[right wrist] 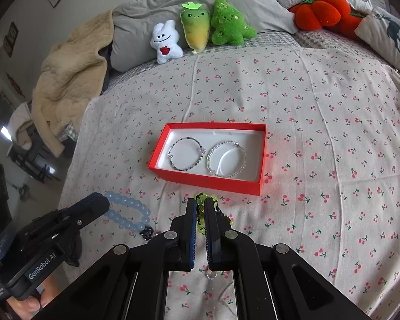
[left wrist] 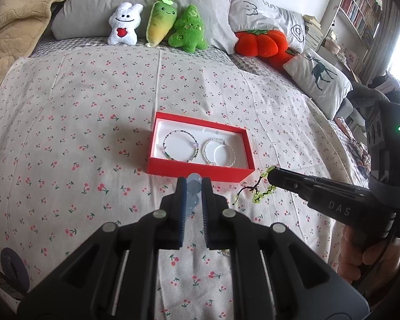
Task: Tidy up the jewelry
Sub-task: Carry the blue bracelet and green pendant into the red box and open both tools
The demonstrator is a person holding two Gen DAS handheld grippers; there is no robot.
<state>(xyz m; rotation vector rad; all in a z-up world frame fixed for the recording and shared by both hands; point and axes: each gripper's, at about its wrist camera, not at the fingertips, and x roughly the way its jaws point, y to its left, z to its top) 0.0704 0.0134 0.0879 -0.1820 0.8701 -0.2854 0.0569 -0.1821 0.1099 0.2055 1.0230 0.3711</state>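
Left wrist view: the left gripper (left wrist: 194,184) has its jaws clenched on a pale blue bead bracelet (left wrist: 193,186), held just in front of the near wall of the red box (left wrist: 200,172), which sits on the cherry-print bedsheet (left wrist: 80,133). Inside the box lie a dark beaded bracelet (left wrist: 180,146) on the left and a clear beaded bracelet (left wrist: 218,152) on the right, side by side and apart. To the right, the right gripper (left wrist: 271,172) pinches a green bead bracelet (left wrist: 261,190) that dangles beside the box's near right corner.

Right wrist view: the right gripper (right wrist: 199,205) is clamped on the green bead bracelet (right wrist: 204,196), its beads showing between and above the fingertips, just short of the red box (right wrist: 208,184). At lower left the left gripper (right wrist: 104,200) grips the pale blue bead bracelet (right wrist: 129,213), whose loop hangs over the sheet. Both bracelets rest inside the box; plush toys (right wrist: 200,29) line the pillows behind
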